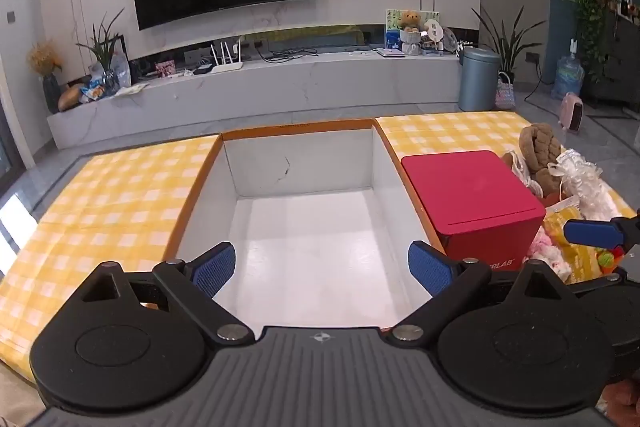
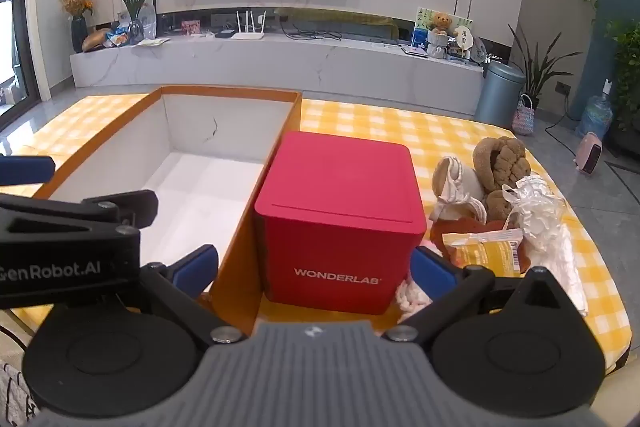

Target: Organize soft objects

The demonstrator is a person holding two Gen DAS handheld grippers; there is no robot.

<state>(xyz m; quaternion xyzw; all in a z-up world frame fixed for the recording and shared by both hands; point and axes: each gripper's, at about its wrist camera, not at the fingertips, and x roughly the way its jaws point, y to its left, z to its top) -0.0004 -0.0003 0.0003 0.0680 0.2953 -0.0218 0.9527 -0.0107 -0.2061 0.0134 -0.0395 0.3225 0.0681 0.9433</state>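
Table [image 1: 104, 195]: covered with a yellow-and-white check cloth.
Tray [image 1: 208, 163]: big open box, orange rim, white inside; sits mid-table; nothing seen in it.
Red box [image 2: 340, 211]: lidded cube marked WONDERLAB, touching the tray's right wall.
Soft pile: right of the red box, all close together.
Brown plush [image 2: 500, 163]: far end of the pile, lying slumped.
White cloth [image 2: 456, 187]: just left of the plush, between it and the red box.
Clear wrap [image 2: 548, 223]: crinkled plastic with white ribbon, right edge of the pile.
Yellow packet [image 2: 488, 251]: near side of the pile, against the wrap.
Pink fluff [image 2: 412, 295]: near right corner of the red box, partly hidden.
Left gripper [image 1: 322, 269]: tilted down over the tray's near end; jaws spread wide, nothing between them.
Right gripper [image 2: 316, 267]: tilted down before the red box; jaws released, wide, one finger each side of the box's near face; contact cannot be told.
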